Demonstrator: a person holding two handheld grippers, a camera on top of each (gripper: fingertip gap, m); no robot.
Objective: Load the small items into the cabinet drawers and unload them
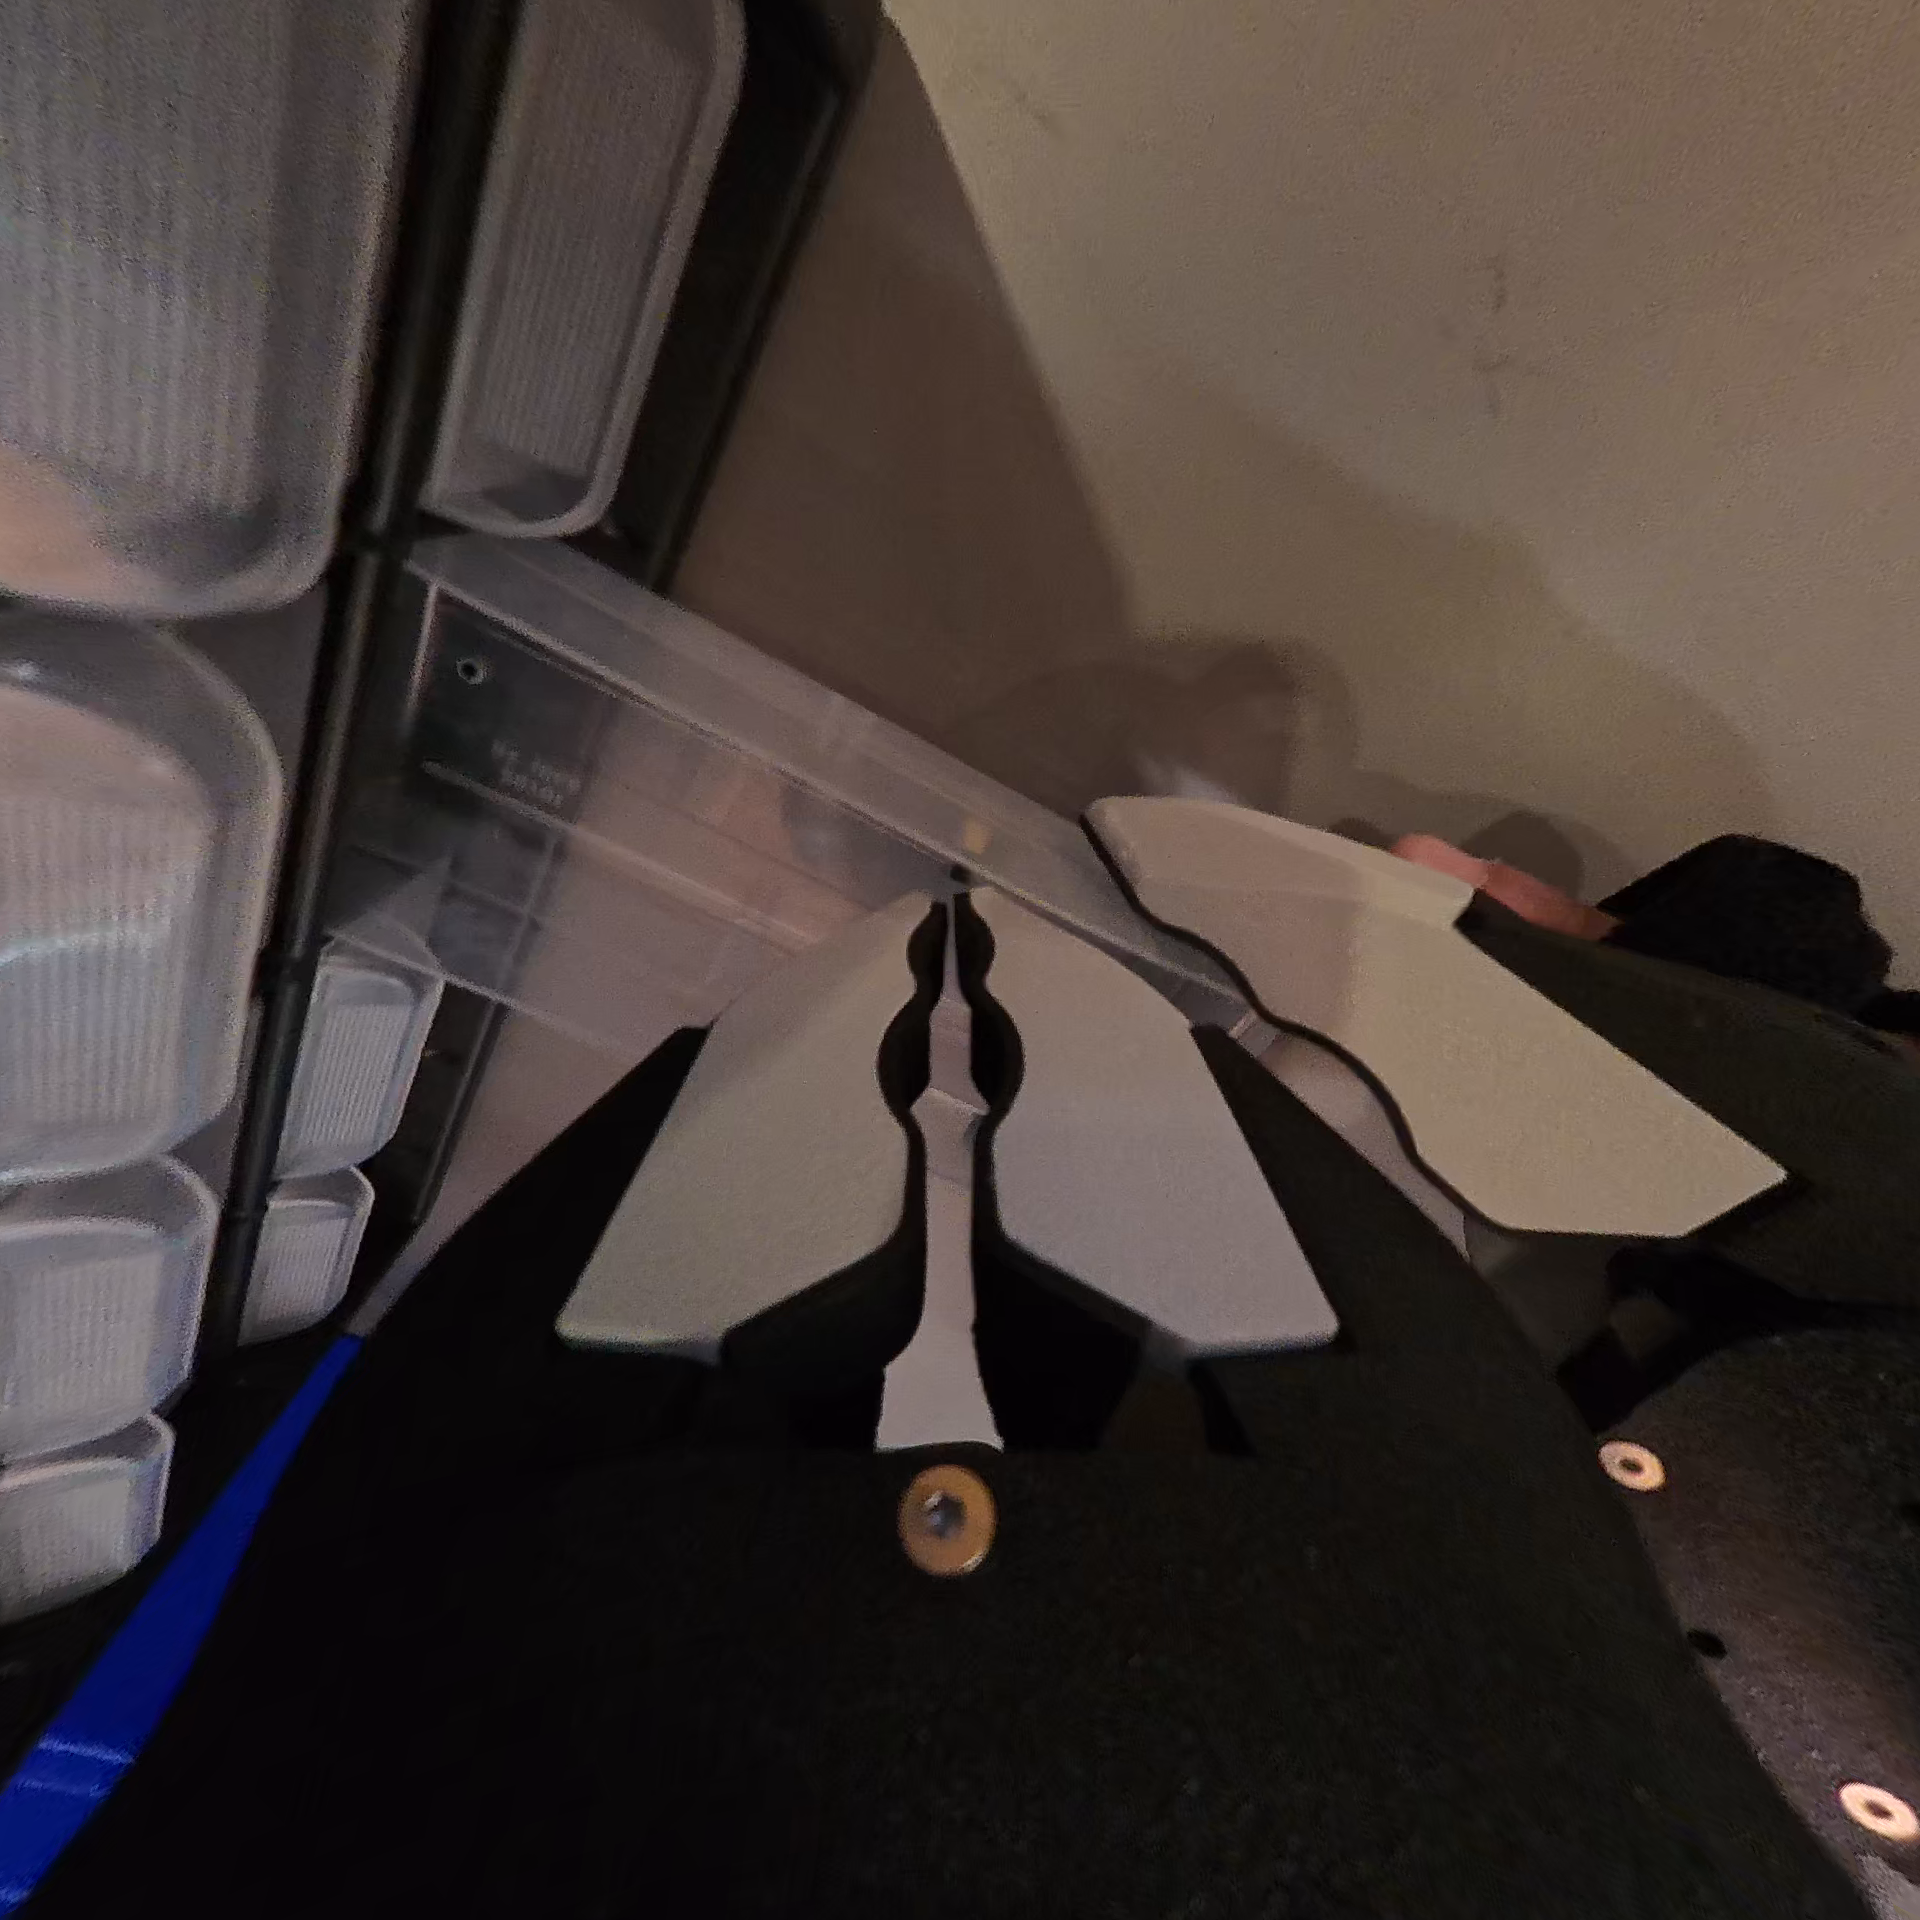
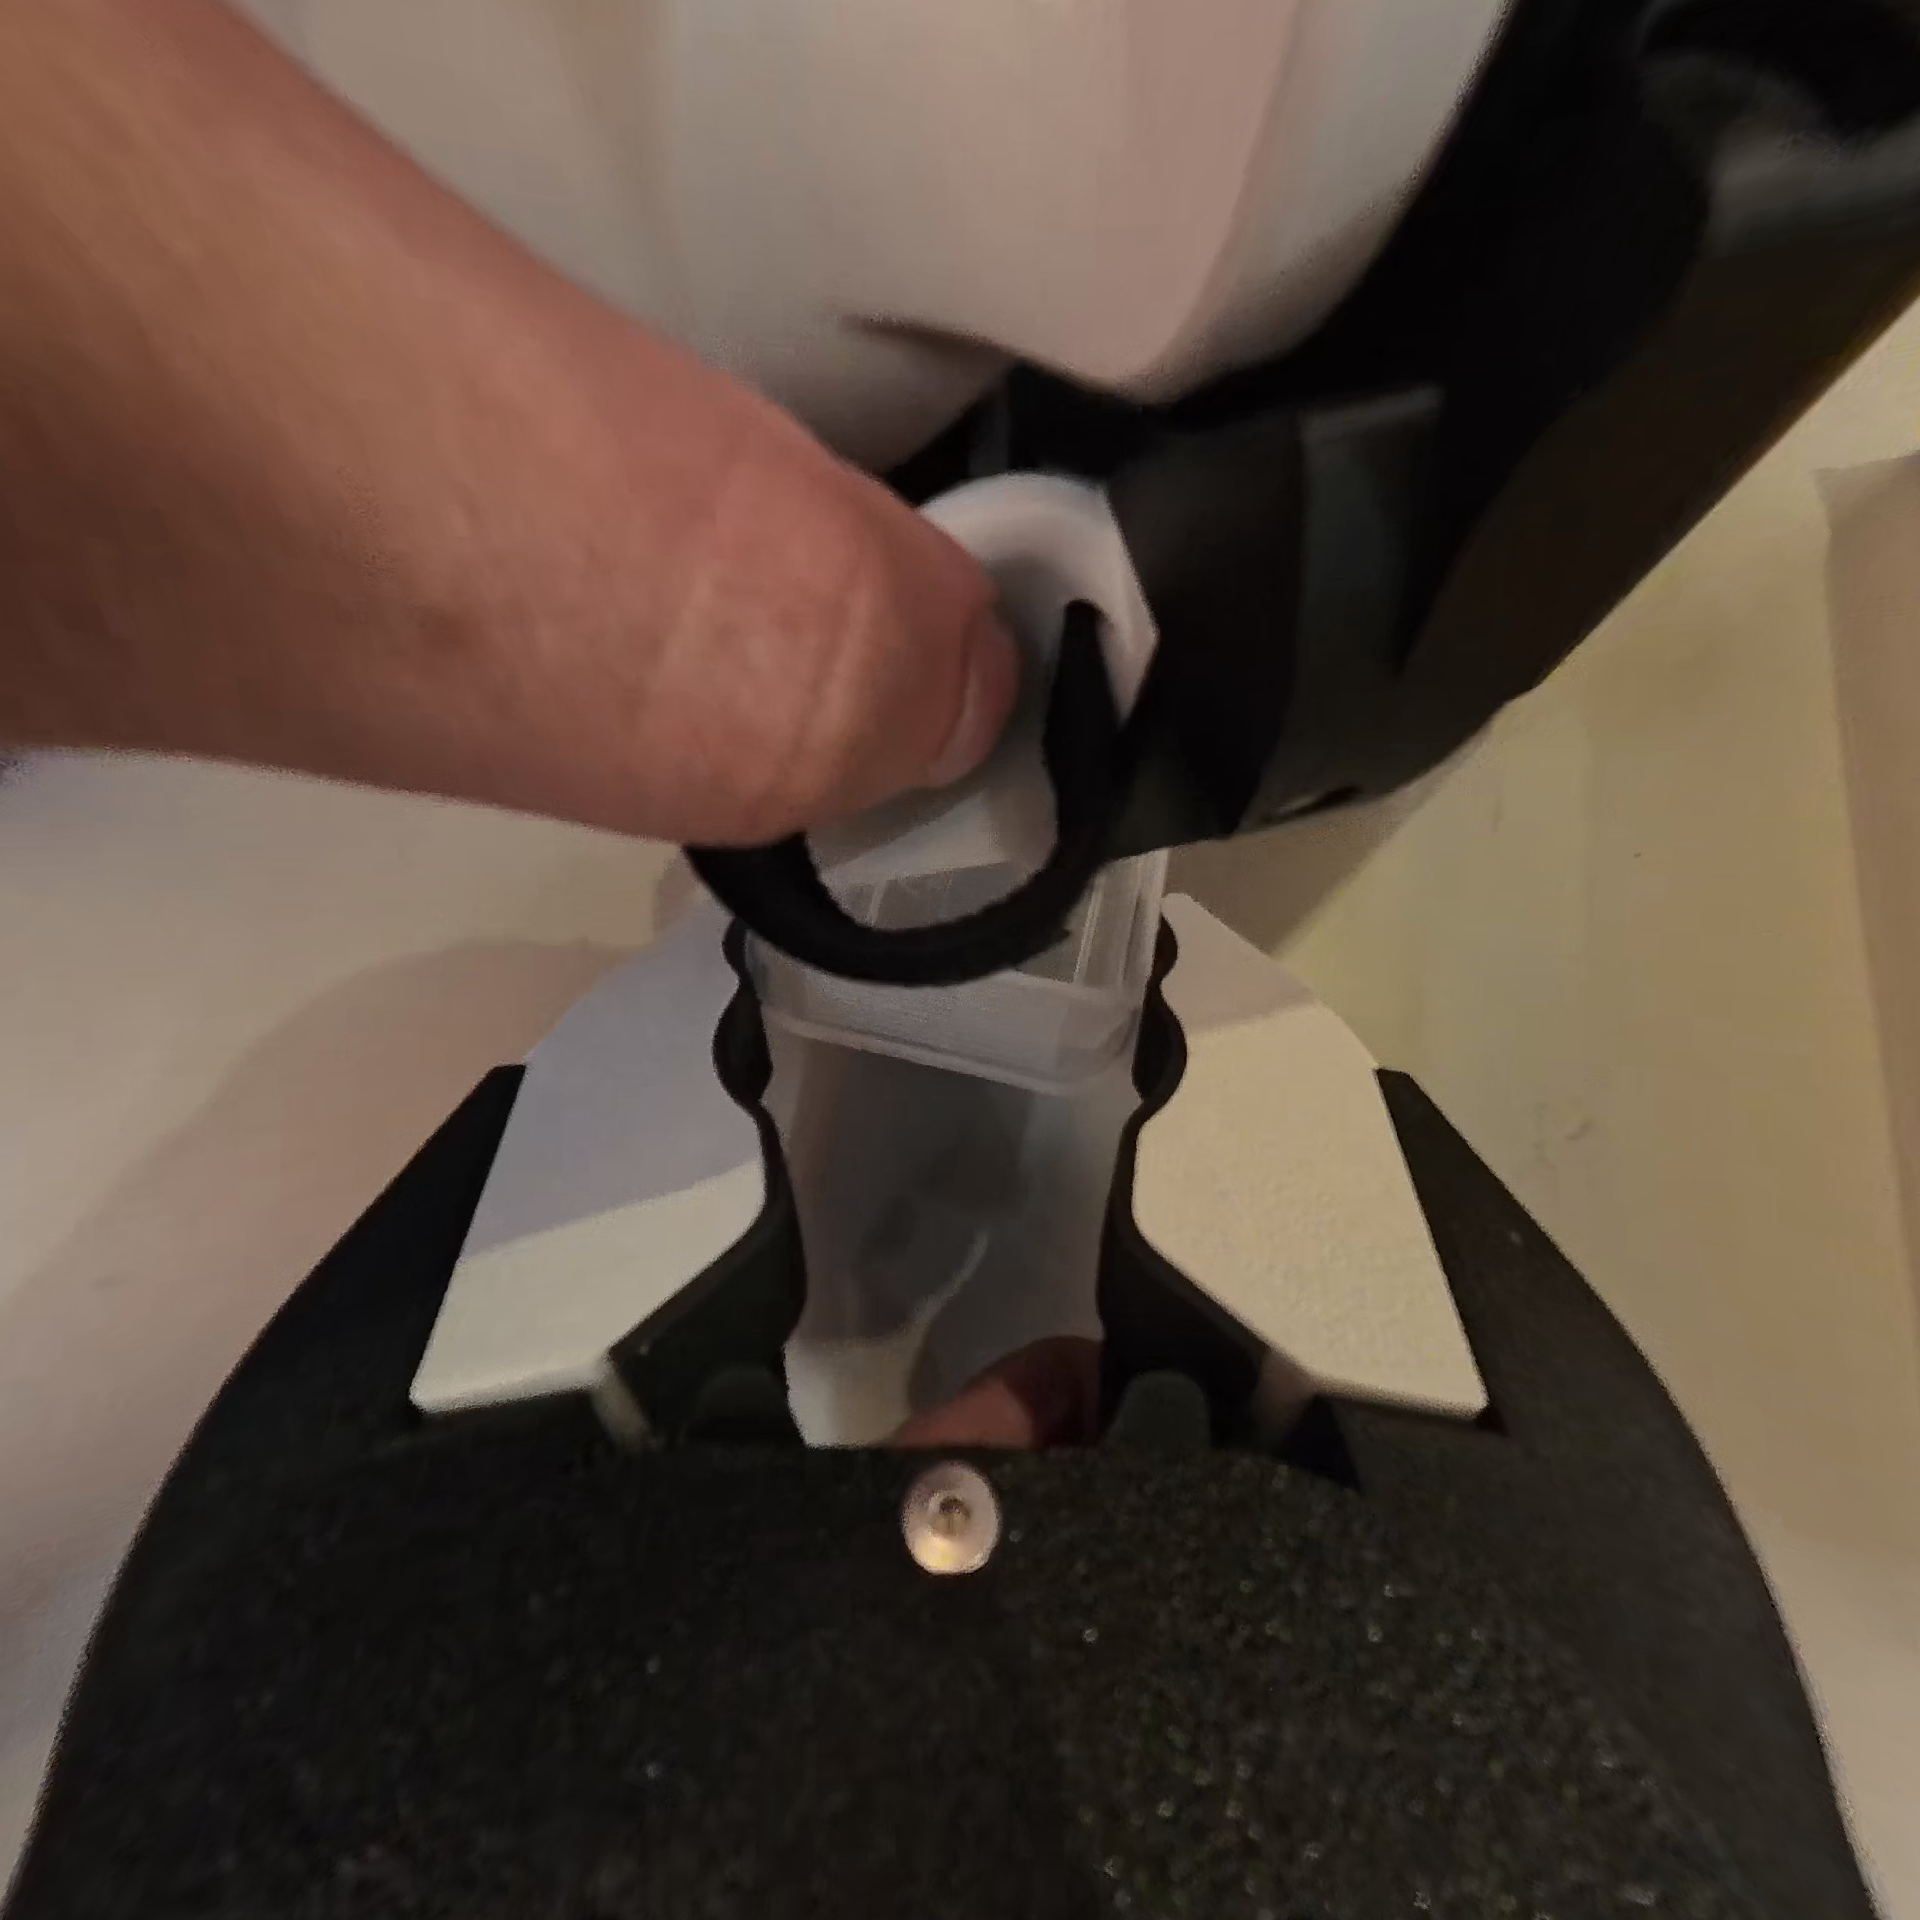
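1. Left wrist view: left gripper (image 1: pixel 956 883) pressed together under the pulled-out clear drawer (image 1: pixel 665 790) of the cabinet (image 1: pixel 343 831); right gripper (image 1: pixel 1382 997) clamps the drawer front. Keep the drawer level.
2. Right wrist view: right gripper (image 2: pixel 951 977) pinches the drawer (image 2: pixel 935 1122); black hair tie (image 2: pixel 894 935) on its rim under a thumb (image 2: pixel 644 582). Seat it before sliding shut.

Clear drawer (image 1: pixel 665 790), black band (image 2: pixel 894 935)

Pulled-out drawer (image 1: pixel 665 790) right of cabinet (image 1: pixel 343 727); band (image 2: pixel 904 935) on drawer rim, between right tongs (image 2: pixel 940 1029).
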